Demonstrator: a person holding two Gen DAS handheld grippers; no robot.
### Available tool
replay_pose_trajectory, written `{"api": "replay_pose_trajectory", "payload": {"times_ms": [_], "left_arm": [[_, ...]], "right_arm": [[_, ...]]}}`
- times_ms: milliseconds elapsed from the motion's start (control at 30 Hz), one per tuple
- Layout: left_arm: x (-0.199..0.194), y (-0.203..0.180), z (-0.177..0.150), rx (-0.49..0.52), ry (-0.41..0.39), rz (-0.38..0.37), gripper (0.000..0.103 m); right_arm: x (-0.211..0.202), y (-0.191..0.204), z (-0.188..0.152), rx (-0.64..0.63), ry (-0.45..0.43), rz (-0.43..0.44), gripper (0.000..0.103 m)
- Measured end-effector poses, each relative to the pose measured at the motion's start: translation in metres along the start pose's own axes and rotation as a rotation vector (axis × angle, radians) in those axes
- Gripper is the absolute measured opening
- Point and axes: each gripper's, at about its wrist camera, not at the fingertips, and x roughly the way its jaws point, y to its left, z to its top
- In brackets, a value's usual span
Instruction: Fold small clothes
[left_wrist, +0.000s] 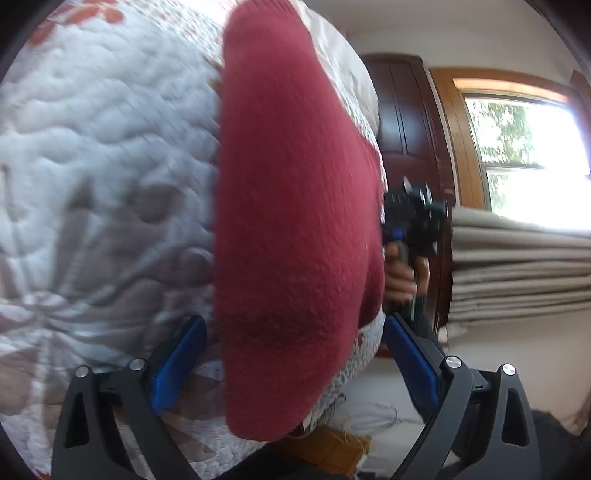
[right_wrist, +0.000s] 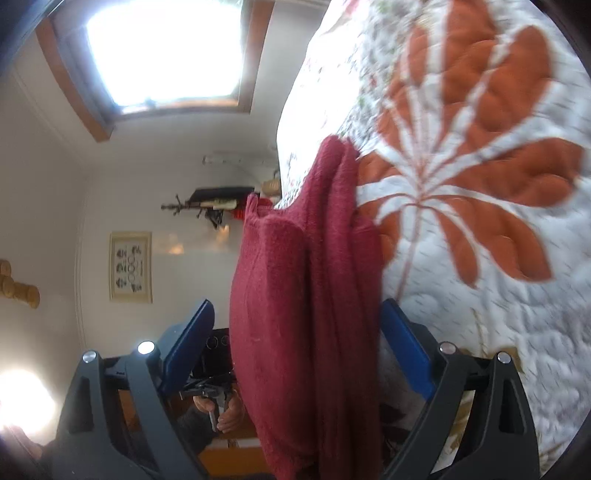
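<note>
Red knitted garment (left_wrist: 295, 240), fuzzy ribbed texture, folded into layers, spanning each wrist view from 12 to 6 o'clock. In the right wrist view its stacked edges (right_wrist: 314, 295) show, with a corner at 12 o'clock.

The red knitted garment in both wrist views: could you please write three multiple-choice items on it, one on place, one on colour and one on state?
1. Where does the red knitted garment sit in relation to the left gripper?
A. Between its two fingers
B. Far off on the window sill
C. Beneath a pillow

2. What colour are the leaf shapes on the quilt beside the garment in the right wrist view?
A. Green
B. Orange
C. Black

3. How do the jaws of the right gripper stand?
A. Spread apart, either side of the garment
C. Pressed flat together
B. Out of view

Answers: 1 A, the cloth fills the gap between the blue fingers; 2 B, large orange leaves show on white quilting; 3 A, both blue fingers stand wide of the cloth.
</note>
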Motion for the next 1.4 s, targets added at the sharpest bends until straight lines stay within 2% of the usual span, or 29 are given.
{"api": "replay_pose_trajectory", "payload": {"times_ms": [100, 200, 300, 400, 533, 567, 600, 633, 667, 733, 867, 967, 1167, 1400], "left_arm": [[0.006, 0.0, -0.004, 0.007, 0.026, -0.015, 0.096], [0.007, 0.007, 0.001, -0.027, 0.013, -0.025, 0.096], [0.01, 0.004, 0.002, -0.036, -0.001, -0.047, 0.097], [0.017, 0.002, -0.001, -0.015, 0.009, -0.042, 0.097], [0.022, 0.007, -0.002, -0.023, 0.011, -0.048, 0.096], [0.022, 0.007, -0.001, -0.026, 0.011, -0.046, 0.094], [0.019, 0.01, -0.004, -0.03, 0.011, -0.043, 0.091], [0.019, 0.009, -0.004, -0.031, 0.011, -0.04, 0.084], [0.019, 0.009, -0.004, -0.031, 0.011, -0.032, 0.069], [0.017, 0.014, -0.005, -0.049, 0.014, -0.015, 0.059], [0.01, 0.019, -0.009, -0.098, -0.001, -0.04, 0.047], [0.003, 0.015, -0.01, -0.099, -0.007, -0.052, 0.043], [-0.015, 0.008, -0.013, -0.073, -0.012, -0.087, 0.041], [-0.057, 0.005, -0.026, -0.015, -0.053, -0.113, 0.04]], "right_arm": [[0.01, 0.005, 0.002, -0.025, 0.033, -0.005, 0.091], [0.022, 0.014, 0.0, -0.045, 0.063, 0.01, 0.091], [0.029, 0.019, 0.006, -0.072, 0.057, -0.041, 0.089], [0.034, 0.011, 0.013, -0.037, 0.053, -0.026, 0.088], [0.041, 0.029, 0.003, -0.105, 0.084, -0.049, 0.086], [0.041, 0.031, 0.003, -0.107, 0.084, -0.059, 0.083], [0.042, 0.03, 0.005, -0.098, 0.089, -0.076, 0.074], [0.041, 0.03, 0.006, -0.086, 0.088, -0.082, 0.06], [0.04, 0.028, 0.008, -0.068, 0.086, -0.078, 0.053], [0.04, 0.032, 0.007, -0.077, 0.087, -0.071, 0.046], [0.041, 0.042, 0.005, -0.092, 0.075, -0.094, 0.043], [0.033, 0.044, 0.001, -0.11, 0.057, -0.123, 0.041], [0.039, 0.076, -0.004, -0.155, 0.034, -0.181, 0.041], [0.06, 0.126, -0.017, -0.231, 0.007, -0.185, 0.04]]}}
